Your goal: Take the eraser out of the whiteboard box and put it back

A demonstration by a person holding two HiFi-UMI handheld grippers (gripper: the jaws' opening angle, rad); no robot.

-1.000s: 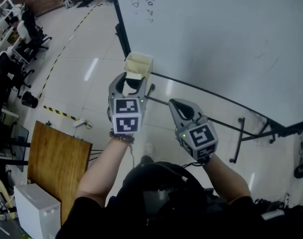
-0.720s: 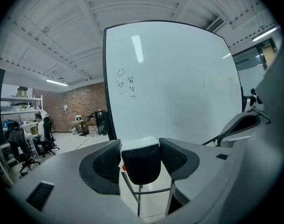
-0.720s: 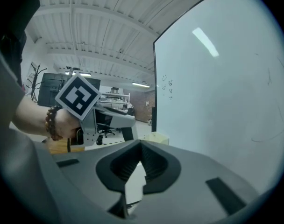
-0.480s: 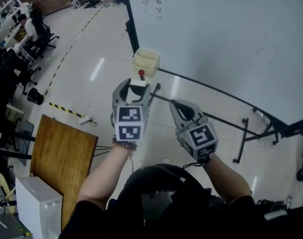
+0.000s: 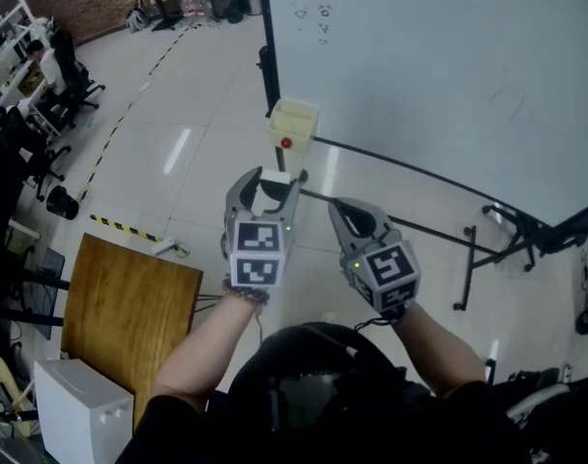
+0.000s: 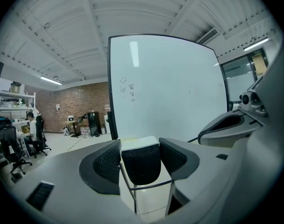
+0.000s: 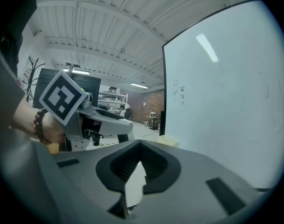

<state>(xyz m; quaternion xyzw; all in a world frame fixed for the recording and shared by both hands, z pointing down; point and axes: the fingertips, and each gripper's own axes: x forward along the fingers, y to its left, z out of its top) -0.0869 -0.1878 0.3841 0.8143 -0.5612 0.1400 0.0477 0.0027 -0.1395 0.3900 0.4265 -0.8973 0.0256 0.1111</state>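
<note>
Left gripper point(image 5: 272, 178) has backed off the box point(image 5: 294, 119), clamped on eraser point(image 6: 141, 162) (right gripper point(image 5: 338, 204) closed, empty). Removal looks done; next: reinsert squarely.

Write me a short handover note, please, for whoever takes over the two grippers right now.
Left gripper: shut on the eraser, held in the air short of the box.
Right gripper: shut, empty, beside the left one.
Box: mounted at the whiteboard's lower left corner, just ahead of the left gripper. A small red thing shows at its front.
Done: eraser is out of the box.
Left: put it back in the box and let go.
</note>
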